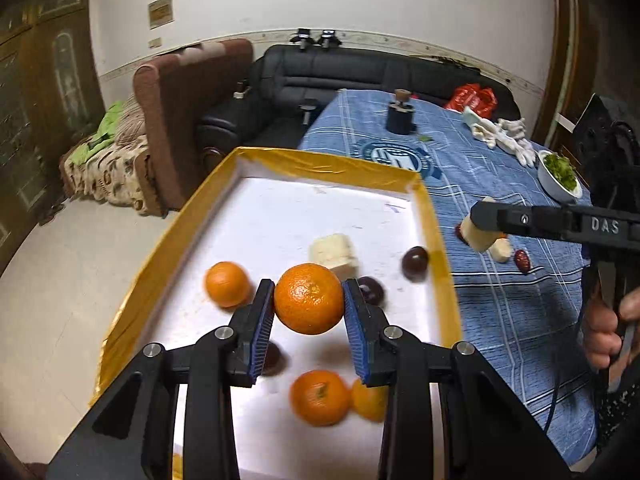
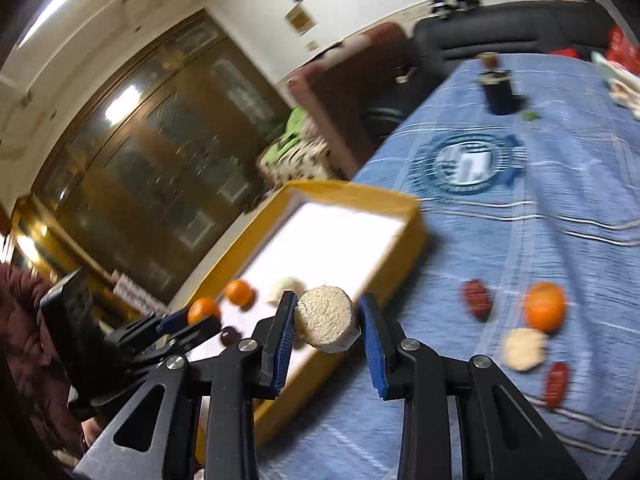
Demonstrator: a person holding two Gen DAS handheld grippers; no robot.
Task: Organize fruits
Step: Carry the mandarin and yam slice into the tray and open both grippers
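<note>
We've got an orange (image 1: 309, 298) clamped between the left gripper (image 1: 309, 304) pads, held up over the white floor of the yellow-rimmed tray (image 1: 328, 162). It's directly above the tray interior, so as we read it the coming drop is straight down, no sideways carry needed. The free spot below sits btwn the loose orange (image 1: 227, 284) to the left and the dark plums (image 1: 415, 261) to the right; two more oranges (image 1: 320, 397) lie nearer the camera, plus a pale cut chunk (image 1: 334, 254) further in.

Right gripper (image 2: 328, 322) is clenched on a pale round-cut piece (image 2: 326, 318), likely sugarcane or similar, flat cut face toward the lens, its long axis running roughly along the fingers' line. In the right wrist view it hangs over the tray's near-right rim, w/ the tray (image 2: 348, 194) lying ahead and to the left. So that piece needs to go left and forward to clear the wall before letting go.

Left hand is the nearer one to a drop: already inside the rim. We'd release left first, then bring right in, since both grippers converge on the same end of the tray and could bump.

Left on the blue cloth (image 2: 520, 240), well apart from the tray: one orange (image 2: 545, 311), another pale piece (image 2: 524, 349), red dates (image 2: 476, 298). Right hand is closer to those.
</note>
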